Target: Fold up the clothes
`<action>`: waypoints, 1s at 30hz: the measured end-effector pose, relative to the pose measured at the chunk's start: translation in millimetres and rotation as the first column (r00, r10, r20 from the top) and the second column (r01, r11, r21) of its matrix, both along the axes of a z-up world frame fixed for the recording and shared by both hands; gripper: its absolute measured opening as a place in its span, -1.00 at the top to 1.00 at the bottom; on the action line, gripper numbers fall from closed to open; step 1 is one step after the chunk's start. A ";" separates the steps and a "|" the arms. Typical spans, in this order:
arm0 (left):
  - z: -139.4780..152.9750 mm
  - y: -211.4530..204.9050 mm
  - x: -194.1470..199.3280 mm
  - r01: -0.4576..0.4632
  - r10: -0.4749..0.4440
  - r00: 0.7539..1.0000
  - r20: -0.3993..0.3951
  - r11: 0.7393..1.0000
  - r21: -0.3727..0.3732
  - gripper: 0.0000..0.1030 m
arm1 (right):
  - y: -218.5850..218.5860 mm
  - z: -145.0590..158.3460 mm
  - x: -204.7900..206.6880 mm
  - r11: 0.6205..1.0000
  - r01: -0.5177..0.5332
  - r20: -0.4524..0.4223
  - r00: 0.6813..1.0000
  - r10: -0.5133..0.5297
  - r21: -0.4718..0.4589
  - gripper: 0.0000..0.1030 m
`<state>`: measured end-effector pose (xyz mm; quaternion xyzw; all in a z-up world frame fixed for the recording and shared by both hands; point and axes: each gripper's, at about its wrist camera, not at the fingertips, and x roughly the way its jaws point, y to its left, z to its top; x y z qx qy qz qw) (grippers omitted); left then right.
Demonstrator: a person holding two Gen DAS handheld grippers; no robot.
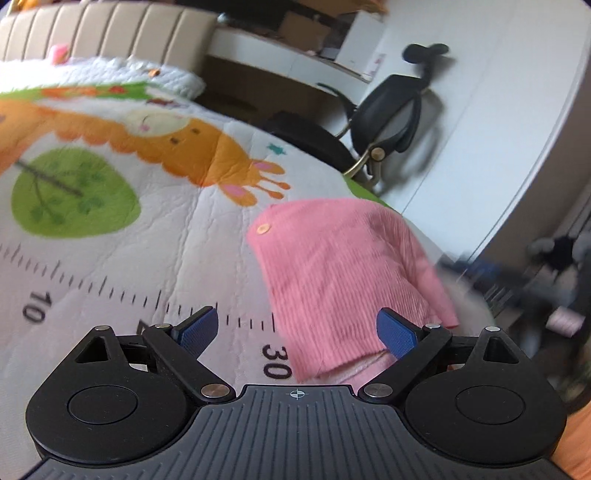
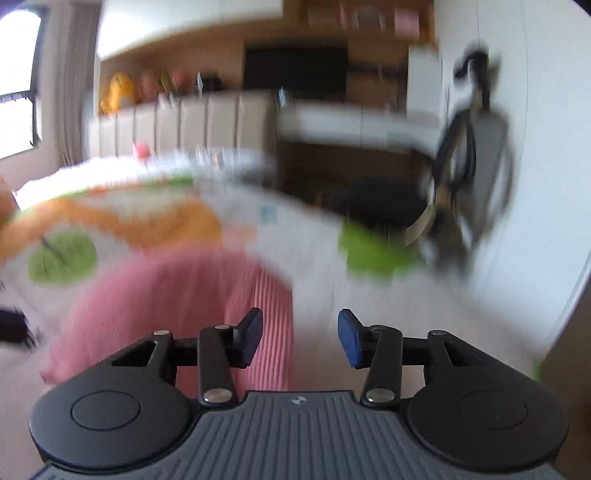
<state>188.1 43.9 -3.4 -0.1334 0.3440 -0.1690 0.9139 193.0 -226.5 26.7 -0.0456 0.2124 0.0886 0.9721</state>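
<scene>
A pink ribbed garment (image 1: 343, 266) with a small round button lies folded on the bed's cartoon blanket (image 1: 122, 236), near the bed's right edge. My left gripper (image 1: 297, 328) is open and empty, just in front of the garment's near edge, its right pad over the cloth. In the blurred right wrist view the same pink garment (image 2: 177, 302) lies left of centre on the blanket (image 2: 321, 280). My right gripper (image 2: 301, 338) is open and empty, its left finger (image 2: 251, 338) over the garment's right edge.
A black office chair (image 1: 391, 118) stands beyond the bed's right side, also in the right wrist view (image 2: 476, 173). A padded headboard (image 1: 107, 29) and a desk with shelves lie at the back. The blanket shows a giraffe and a ruler print.
</scene>
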 end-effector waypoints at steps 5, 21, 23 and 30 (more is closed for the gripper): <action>-6.1 1.4 6.2 -0.016 0.016 1.000 -0.016 1.000 0.002 -0.87 | 39.9 19.6 16.1 0.981 -0.193 0.041 0.980 0.193 -0.006 0.13; -9.5 -25.8 -3.4 0.094 -0.095 0.995 0.005 0.987 0.128 -0.92 | 21.9 -29.5 43.4 0.988 -0.145 -0.140 0.981 0.136 -0.060 -0.25; -13.3 -37.9 -4.5 0.102 -0.108 0.994 0.022 0.975 0.195 -0.92 | 10.8 -36.5 33.8 0.988 -0.136 -0.162 0.979 0.121 -0.080 -0.25; -18.5 -41.4 -3.7 0.033 -0.056 0.997 0.053 0.936 0.351 -0.95 | 3.0 -53.6 6.4 0.972 -0.182 -0.194 0.969 0.153 -0.146 -0.32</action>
